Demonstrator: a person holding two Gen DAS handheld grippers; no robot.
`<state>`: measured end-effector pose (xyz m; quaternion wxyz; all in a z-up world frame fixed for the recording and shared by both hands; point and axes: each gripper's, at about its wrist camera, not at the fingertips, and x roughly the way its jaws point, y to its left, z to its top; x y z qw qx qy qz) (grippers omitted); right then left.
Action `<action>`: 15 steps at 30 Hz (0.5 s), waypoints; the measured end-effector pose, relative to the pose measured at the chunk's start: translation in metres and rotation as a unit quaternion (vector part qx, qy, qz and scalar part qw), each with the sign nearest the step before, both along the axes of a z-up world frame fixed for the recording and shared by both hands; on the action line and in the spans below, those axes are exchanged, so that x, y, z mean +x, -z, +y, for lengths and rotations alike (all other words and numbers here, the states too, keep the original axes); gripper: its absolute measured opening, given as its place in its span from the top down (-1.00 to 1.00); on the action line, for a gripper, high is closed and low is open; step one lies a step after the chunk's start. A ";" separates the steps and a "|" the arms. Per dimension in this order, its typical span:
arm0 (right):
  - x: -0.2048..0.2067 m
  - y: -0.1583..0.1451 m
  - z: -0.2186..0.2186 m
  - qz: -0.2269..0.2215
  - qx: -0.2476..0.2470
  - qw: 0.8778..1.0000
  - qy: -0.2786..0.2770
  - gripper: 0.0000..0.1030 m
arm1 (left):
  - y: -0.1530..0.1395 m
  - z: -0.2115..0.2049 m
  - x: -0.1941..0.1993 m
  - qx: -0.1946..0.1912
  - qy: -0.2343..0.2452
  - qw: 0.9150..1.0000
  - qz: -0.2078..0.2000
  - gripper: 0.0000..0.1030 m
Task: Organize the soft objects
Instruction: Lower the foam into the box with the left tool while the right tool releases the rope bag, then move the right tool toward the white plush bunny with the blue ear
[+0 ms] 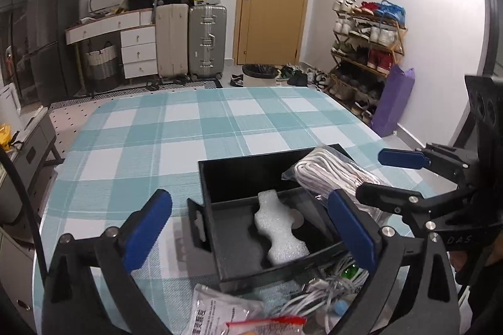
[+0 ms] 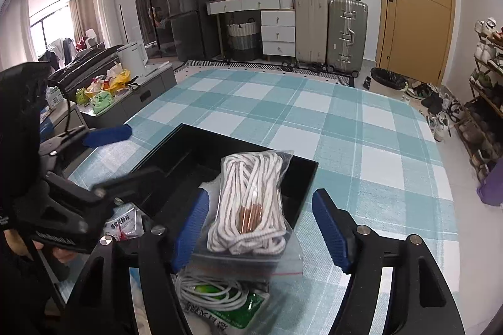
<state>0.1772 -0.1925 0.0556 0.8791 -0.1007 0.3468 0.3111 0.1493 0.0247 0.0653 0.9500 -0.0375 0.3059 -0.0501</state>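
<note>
A black open box (image 1: 245,162) stands on the checked tablecloth, and a white foam piece (image 1: 279,234) lies inside it. My left gripper (image 1: 251,228) is open wide around the box's near end, its pads touching nothing. A clear bag of white rope (image 2: 251,199) rests across the box's right rim (image 2: 301,171). My right gripper (image 2: 261,228) is open with the bag between its fingers; the right pad (image 2: 330,231) stands apart from it. In the left wrist view the rope bag (image 1: 330,174) lies beside the right gripper (image 1: 383,177). The left gripper (image 2: 125,159) shows at the box's left.
Near the table's front edge lie a white cable bundle (image 2: 213,287) on a green packet, a printed plastic packet (image 1: 213,313) and a red-strip bag (image 1: 267,322). The teal checked cloth (image 1: 188,121) stretches beyond the box. Suitcases (image 1: 207,42), a door and a shoe rack (image 1: 364,52) stand behind.
</note>
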 end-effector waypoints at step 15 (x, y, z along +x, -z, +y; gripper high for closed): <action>-0.060 -0.005 -0.020 -0.012 0.037 0.999 0.004 -0.99 | 0.004 0.020 -0.050 -0.001 -0.030 0.999 -0.017 -1.00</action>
